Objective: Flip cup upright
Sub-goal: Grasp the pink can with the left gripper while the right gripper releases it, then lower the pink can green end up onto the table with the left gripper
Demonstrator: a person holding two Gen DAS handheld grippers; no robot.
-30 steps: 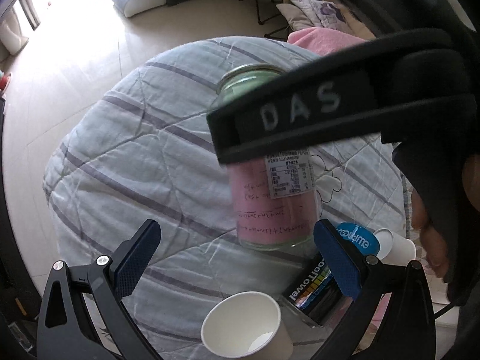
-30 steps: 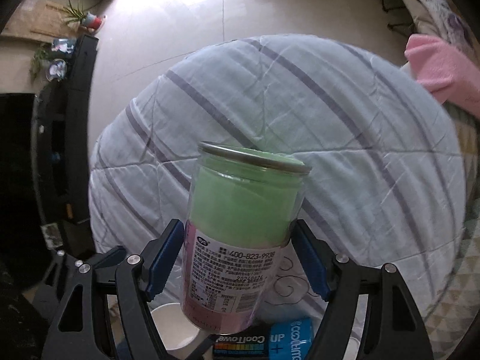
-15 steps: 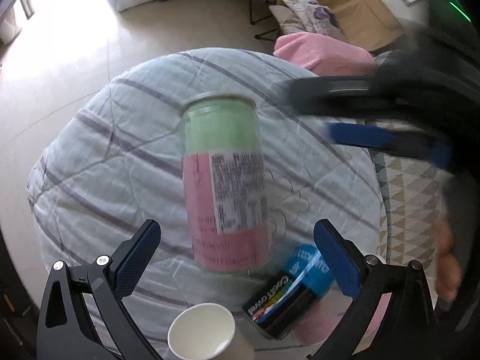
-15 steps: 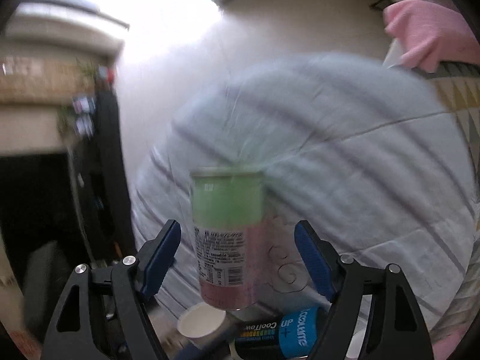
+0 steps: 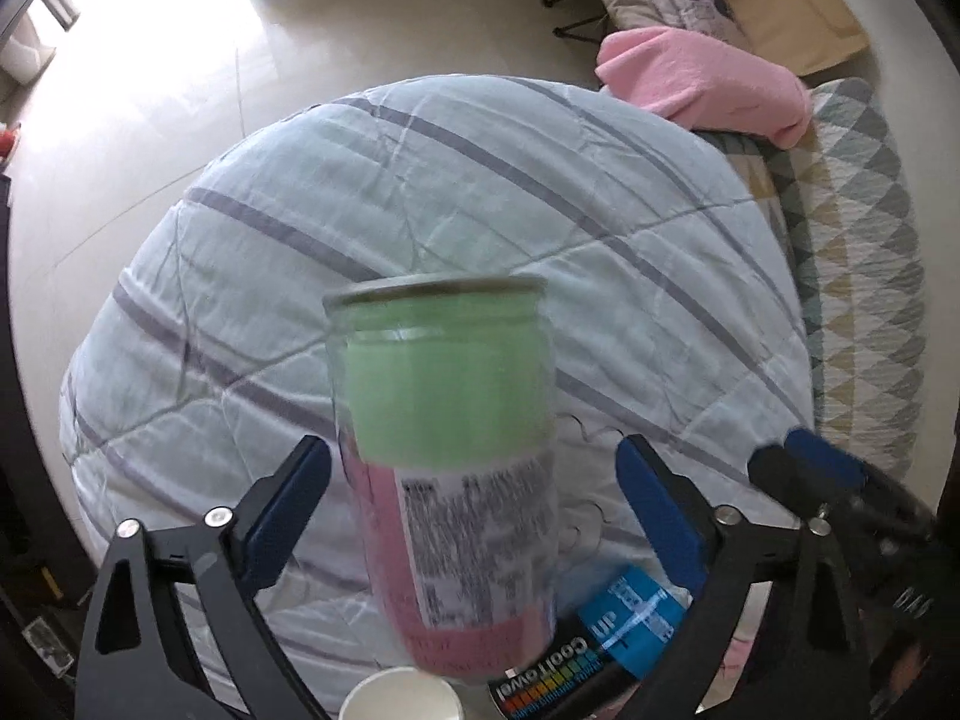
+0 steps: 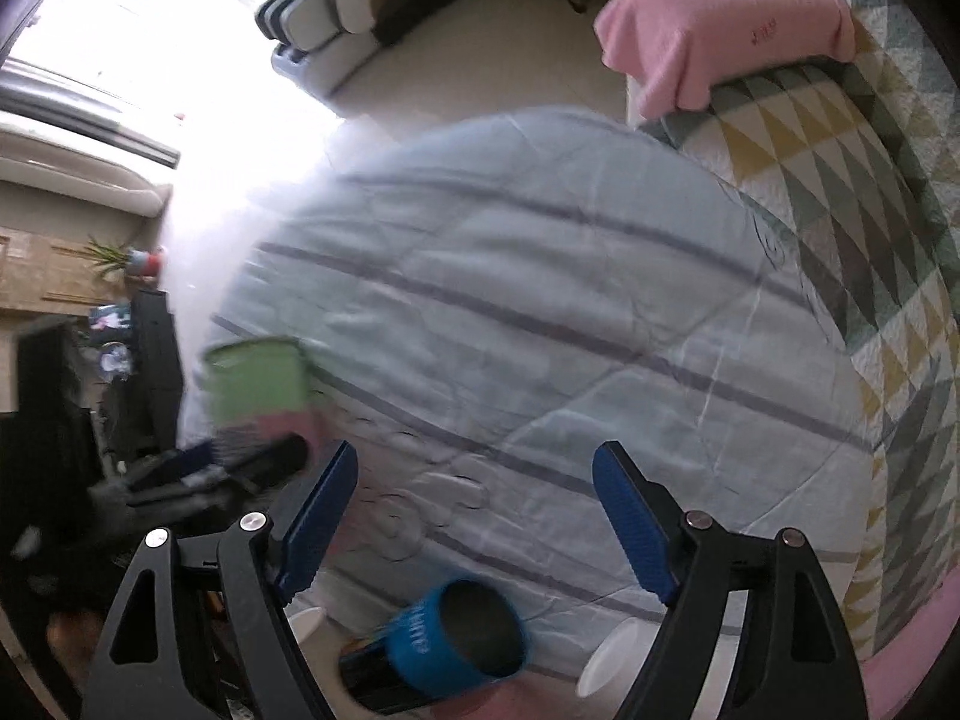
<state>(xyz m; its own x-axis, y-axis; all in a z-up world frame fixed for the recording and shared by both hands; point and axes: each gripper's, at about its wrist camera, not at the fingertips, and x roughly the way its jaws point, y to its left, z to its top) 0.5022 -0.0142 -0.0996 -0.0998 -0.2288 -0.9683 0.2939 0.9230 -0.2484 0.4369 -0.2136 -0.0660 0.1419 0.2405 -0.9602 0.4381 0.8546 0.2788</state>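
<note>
Left tool (image 5: 474, 516): fingers spread wide, holding nothing; green-and-pink cup (image 5: 450, 456) stands centre frame between them, untouched. Right tool (image 6: 474, 516) gaping, empty. Judgement: centre the cup, close gently low on its body, avoid the CoolTowel can (image 5: 606, 636) lower right.

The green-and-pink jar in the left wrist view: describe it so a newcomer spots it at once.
Start at the striped pale-blue quilt. In front of it, between the fingers of the left hand-held gripper, stands a tall clear jar, green above, pink below, with a printed label. Its neighbours are lower: a white paper cup and a black-and-blue CoolTowel cup.
</note>
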